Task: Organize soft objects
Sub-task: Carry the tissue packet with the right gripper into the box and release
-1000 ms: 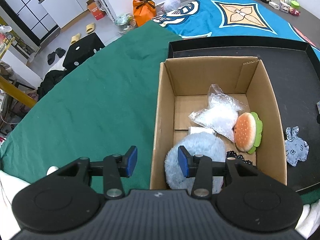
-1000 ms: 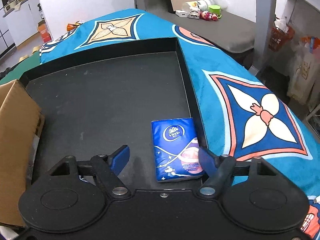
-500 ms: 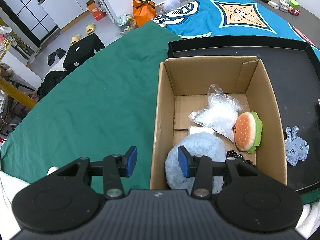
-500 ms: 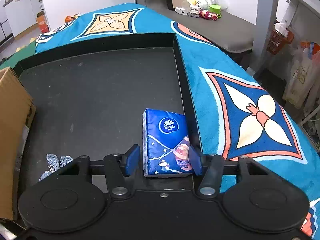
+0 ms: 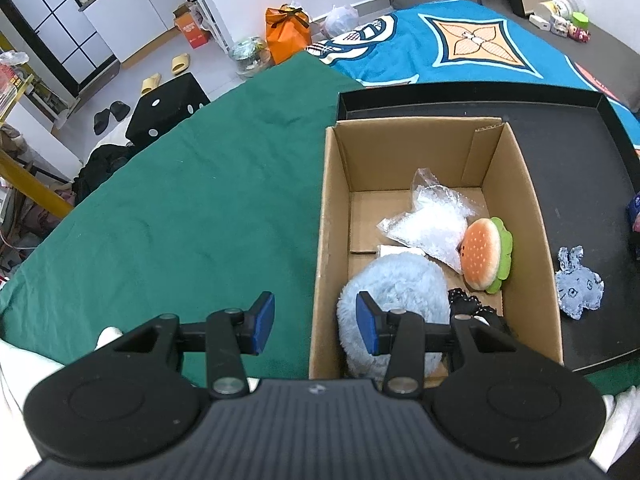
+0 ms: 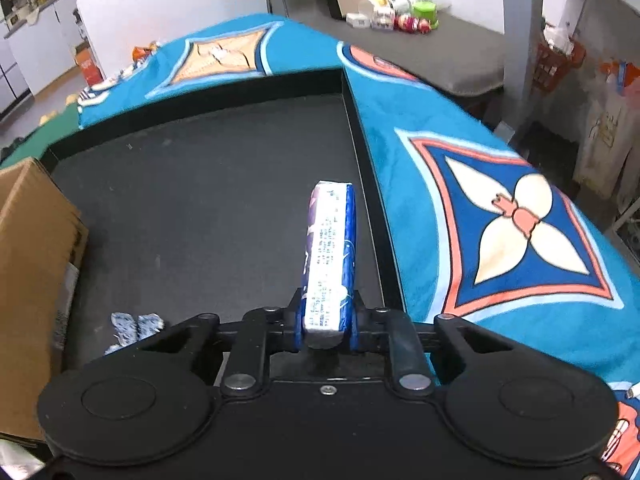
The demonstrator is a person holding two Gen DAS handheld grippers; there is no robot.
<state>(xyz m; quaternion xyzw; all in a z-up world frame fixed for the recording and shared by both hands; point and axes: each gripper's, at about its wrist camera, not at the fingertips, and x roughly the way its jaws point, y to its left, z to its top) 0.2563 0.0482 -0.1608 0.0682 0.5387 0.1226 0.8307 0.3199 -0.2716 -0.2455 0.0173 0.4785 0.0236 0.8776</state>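
My right gripper (image 6: pixel 325 330) is shut on a blue tissue pack (image 6: pixel 330 256), held on edge above the black tray (image 6: pixel 208 184). A small blue knitted bunny lies on the tray in the right wrist view (image 6: pixel 134 326) and the left wrist view (image 5: pixel 579 282). The cardboard box (image 5: pixel 330 208) stands on the tray and holds a fluffy blue ball (image 5: pixel 394 280), a plush burger (image 5: pixel 486 254), a clear plastic bag (image 5: pixel 432 222) and a black beaded item (image 5: pixel 466 298). My left gripper (image 5: pixel 316 322) is open and empty, straddling the box's near left wall.
A green cloth (image 5: pixel 180 208) covers the table left of the box. A blue patterned cloth (image 6: pixel 500 200) lies right of the tray. The box's side (image 6: pixel 32 264) stands at the left in the right wrist view. Floor clutter lies beyond the table.
My right gripper closed on the tissue pack and lifted it, turning it on edge. The left gripper has stayed still.
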